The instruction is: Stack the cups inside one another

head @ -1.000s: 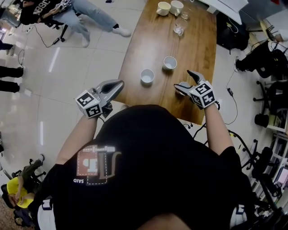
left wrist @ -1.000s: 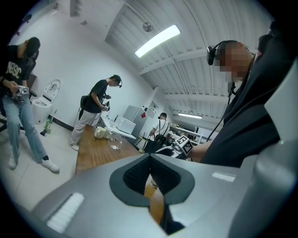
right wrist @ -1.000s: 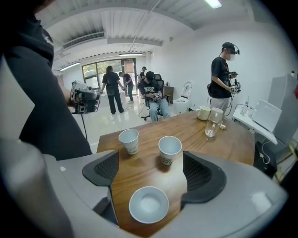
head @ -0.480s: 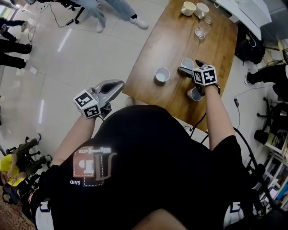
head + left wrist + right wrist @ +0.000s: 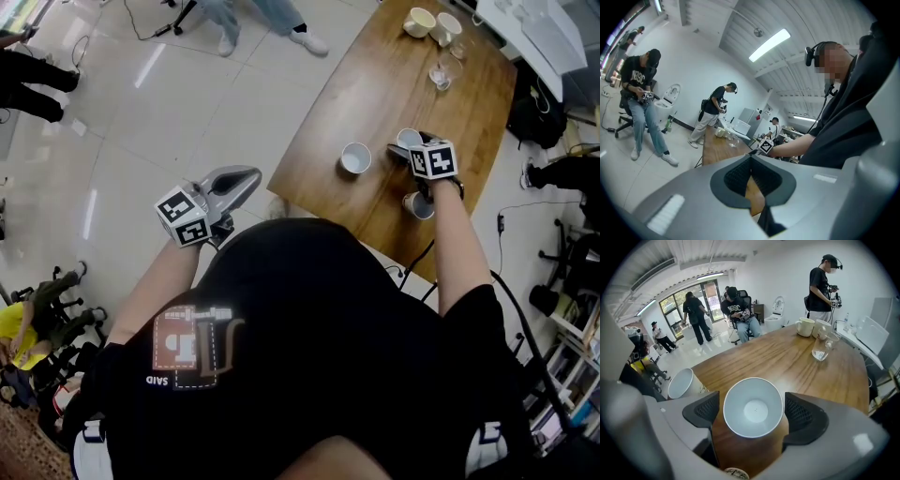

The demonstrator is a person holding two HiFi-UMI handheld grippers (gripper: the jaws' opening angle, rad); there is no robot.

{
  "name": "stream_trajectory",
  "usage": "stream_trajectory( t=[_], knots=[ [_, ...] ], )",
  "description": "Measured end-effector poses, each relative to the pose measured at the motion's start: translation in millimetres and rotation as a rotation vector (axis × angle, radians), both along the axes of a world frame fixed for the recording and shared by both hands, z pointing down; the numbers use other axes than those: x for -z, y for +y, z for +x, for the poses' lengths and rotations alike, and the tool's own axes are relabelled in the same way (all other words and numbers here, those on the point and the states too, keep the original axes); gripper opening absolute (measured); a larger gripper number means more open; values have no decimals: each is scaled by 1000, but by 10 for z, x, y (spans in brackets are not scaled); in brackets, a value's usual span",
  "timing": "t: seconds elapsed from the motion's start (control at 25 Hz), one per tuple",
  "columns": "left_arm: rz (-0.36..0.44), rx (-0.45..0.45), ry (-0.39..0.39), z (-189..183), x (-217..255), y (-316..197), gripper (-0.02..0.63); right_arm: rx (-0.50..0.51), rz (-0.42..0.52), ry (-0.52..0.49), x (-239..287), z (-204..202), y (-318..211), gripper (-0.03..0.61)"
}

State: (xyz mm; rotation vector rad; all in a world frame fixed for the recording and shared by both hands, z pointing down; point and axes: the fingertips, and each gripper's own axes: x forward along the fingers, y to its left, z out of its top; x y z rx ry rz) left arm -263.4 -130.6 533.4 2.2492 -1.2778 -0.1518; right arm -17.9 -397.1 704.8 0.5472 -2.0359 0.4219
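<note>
Reaching over the near end of the wooden tabletop (image 5: 375,84), I hold my right hand-held gripper (image 5: 752,414) with its jaws spread wide. One pad stands on either side of a white cup (image 5: 753,399), and a thin gap shows at each side. I judge this lines it up for a grip, so the cup can go into another.

The cup stands upright, plain white inside, with a round rim wider than its flat base. A second white cup (image 5: 683,383) stands apart, nearer the left edge. A third (image 5: 419,204) sits closest to me, by the right edge.

My left hand-held gripper (image 5: 751,178) waits off the near left corner, jaws together and empty, probably not needed for this step.
</note>
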Motion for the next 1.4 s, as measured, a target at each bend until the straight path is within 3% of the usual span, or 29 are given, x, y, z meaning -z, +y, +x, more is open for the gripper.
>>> stream_trajectory(
  t=[0.08, 0.16, 0.48, 0.8, 1.04, 1.28, 1.4],
  knots=[
    [1, -3, 0, 3, 11, -13, 2, 7, 4, 12, -4, 25, -5, 389],
    [-1, -7, -2, 10, 25, -23, 2, 17, 6, 12, 13, 36, 0, 367],
    [33, -65, 5, 174, 61, -161, 2, -44, 58, -116, 636, 217, -25, 360],
    [75, -187, 23, 653, 127, -516, 2, 6, 102, -183, 1430, 756, 586, 364],
    [81, -281, 29, 1095, 174, -684, 2, 47, 52, -103, 1192, 1135, 1103, 367],
    [82, -310, 21, 1212, 123, -637, 2, 35, 27, -44, 711, 1255, 1216, 376],
    [67, -311, 18, 1223, 91, -613, 2, 11, 37, -101, 661, 1219, 1160, 442]
  ],
)
